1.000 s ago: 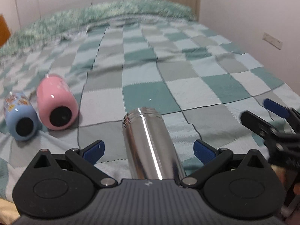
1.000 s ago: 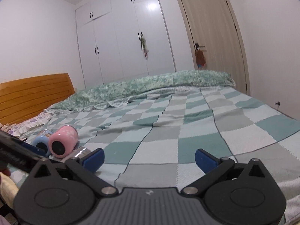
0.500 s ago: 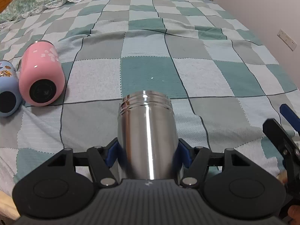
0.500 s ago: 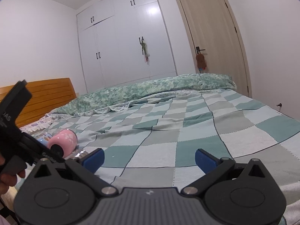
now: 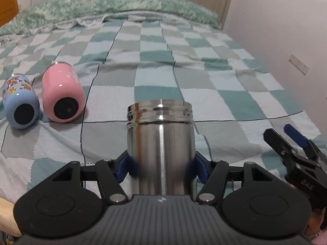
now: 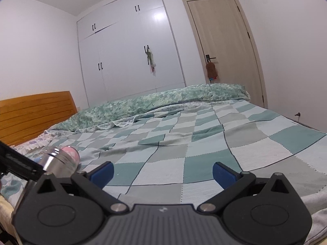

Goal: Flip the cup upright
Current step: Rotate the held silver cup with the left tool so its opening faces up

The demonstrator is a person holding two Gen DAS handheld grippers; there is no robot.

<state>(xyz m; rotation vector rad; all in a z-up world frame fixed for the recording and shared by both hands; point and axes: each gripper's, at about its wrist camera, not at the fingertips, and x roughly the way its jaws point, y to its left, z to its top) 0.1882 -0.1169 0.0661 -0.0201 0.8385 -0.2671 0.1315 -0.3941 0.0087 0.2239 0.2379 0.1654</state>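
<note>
L hand-held gripper [image 5: 161,168] clamps steel cup [image 5: 160,143], no readable label; R hand-held gripper [image 6: 162,172] wide open, empty.

A home bedroom: ahead of the right gripper [image 6: 162,172] lies a bed with a checked quilt [image 6: 204,143], wooden headboard [image 6: 34,114], white wardrobe [image 6: 130,51] and door [image 6: 224,47] beyond

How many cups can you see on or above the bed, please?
3: a steel cup gripped in the left claw, and a pink cup with a blue cup beside it, both lying on the checked blanket.
</note>
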